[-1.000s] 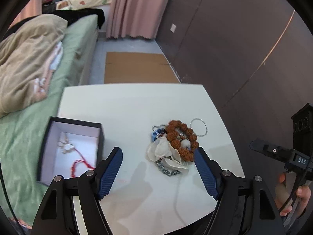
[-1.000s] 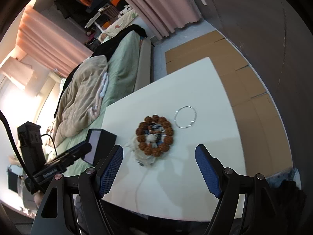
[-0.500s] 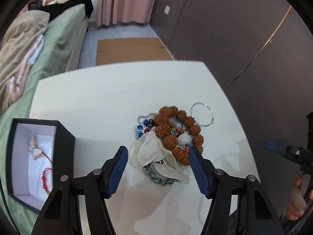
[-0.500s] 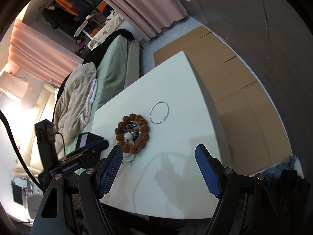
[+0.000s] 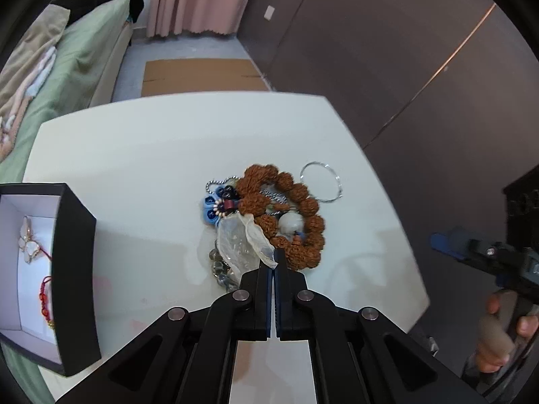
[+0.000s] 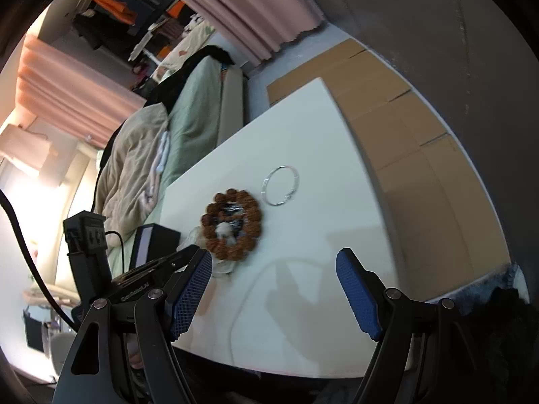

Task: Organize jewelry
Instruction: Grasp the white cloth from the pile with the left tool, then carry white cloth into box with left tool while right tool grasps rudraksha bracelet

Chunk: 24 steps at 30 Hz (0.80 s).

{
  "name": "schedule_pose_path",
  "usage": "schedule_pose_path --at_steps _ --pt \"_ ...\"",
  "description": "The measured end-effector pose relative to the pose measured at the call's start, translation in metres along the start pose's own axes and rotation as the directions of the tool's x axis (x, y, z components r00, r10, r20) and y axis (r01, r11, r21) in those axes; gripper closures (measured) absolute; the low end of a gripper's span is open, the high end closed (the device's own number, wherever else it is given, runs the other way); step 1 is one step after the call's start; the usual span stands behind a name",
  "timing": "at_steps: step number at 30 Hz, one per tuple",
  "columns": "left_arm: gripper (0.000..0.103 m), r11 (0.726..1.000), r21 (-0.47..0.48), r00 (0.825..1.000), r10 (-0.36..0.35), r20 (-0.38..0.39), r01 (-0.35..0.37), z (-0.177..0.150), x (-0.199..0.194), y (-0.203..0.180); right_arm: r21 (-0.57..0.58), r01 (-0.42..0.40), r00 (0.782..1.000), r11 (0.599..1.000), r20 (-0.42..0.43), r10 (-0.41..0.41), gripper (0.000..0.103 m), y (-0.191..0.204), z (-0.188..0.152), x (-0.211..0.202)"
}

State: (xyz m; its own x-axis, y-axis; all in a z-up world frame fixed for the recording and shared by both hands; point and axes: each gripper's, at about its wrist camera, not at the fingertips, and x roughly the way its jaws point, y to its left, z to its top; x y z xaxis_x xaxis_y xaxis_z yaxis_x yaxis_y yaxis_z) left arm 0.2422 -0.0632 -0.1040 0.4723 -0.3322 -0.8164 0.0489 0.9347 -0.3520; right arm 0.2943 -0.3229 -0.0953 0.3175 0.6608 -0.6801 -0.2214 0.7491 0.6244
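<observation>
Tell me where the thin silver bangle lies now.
The silver bangle lies flat on the white table, right of the brown bead bracelet, on its far side.

Left hand-held gripper (image 5: 273, 259) closed on clear pouch (image 5: 241, 239).

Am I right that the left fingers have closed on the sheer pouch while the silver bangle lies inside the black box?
Not quite: the bangle lies on the table, right of the bead pile; the left wrist view shows it. The left fingers do pinch the pouch.
</observation>
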Motion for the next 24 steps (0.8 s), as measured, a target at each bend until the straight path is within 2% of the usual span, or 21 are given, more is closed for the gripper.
schedule_pose_path --at_steps 8,15,19,24 --pt "0.103 1.000 0.005 0.995 -0.008 0.098 0.007 0.006 -0.048 0.000 -0.042 -0.029 0.999 0.999 -0.022 0.028 0.026 0.027 0.001 0.014" --pt "0.103 1.000 -0.012 0.982 0.010 0.186 -0.008 0.010 -0.092 0.009 -0.099 -0.049 0.997 0.994 -0.056 0.044 0.028 0.056 0.003 0.032" --pt "0.103 0.999 -0.030 0.976 0.032 0.216 -0.026 0.009 -0.110 0.020 -0.142 -0.067 0.995 0.988 -0.087 0.055 0.038 0.075 0.008 0.048" --pt "0.103 0.997 -0.065 0.968 0.063 0.244 -0.048 0.004 -0.129 0.036 -0.176 -0.061 0.990 0.982 -0.134 0.038 0.043 0.092 0.016 0.075"
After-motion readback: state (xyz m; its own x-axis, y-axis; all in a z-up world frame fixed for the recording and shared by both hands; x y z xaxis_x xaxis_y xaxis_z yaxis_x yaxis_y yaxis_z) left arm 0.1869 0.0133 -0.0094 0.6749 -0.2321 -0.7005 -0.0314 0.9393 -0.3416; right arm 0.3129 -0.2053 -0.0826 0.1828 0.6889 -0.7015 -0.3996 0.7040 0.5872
